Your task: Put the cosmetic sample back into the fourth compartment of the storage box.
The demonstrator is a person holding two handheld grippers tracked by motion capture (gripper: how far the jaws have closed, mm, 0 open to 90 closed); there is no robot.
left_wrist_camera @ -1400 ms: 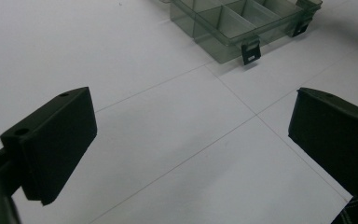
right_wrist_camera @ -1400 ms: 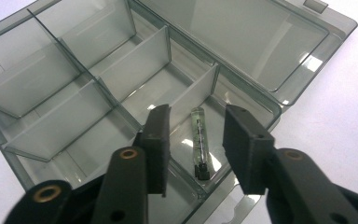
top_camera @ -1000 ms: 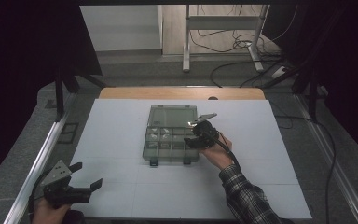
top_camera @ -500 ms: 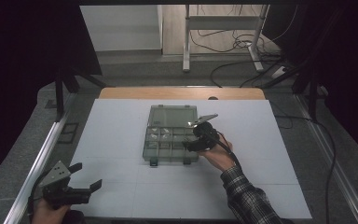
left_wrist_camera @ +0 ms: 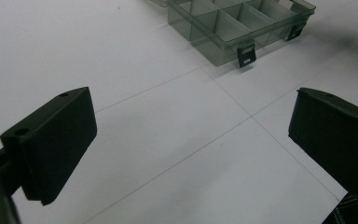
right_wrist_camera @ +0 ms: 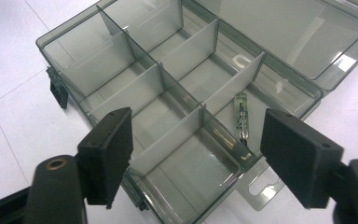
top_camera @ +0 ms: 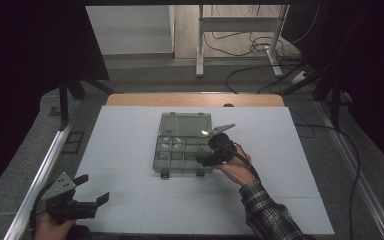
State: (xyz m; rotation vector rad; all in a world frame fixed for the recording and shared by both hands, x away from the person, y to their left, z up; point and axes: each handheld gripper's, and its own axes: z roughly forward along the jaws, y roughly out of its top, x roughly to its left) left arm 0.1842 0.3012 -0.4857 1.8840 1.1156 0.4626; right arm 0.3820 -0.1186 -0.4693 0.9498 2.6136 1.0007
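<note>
Right gripper view: your right claw (right_wrist_camera: 193, 156) gaped over box (right_wrist_camera: 168, 107); left claw (top_camera: 87, 197) open, idle. Thin plastic, light, slippery; grip by rim.

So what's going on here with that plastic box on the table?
A person holds a gripper in each hand at a white table. The right gripper hovers open over the right end of an opened, smoky clear compartment box, its lid laid flat behind. One long compartment holds a small thin metal part; the other compartments in the right gripper view look empty. The left gripper waits open near the table's front left corner, holding nothing.
</note>
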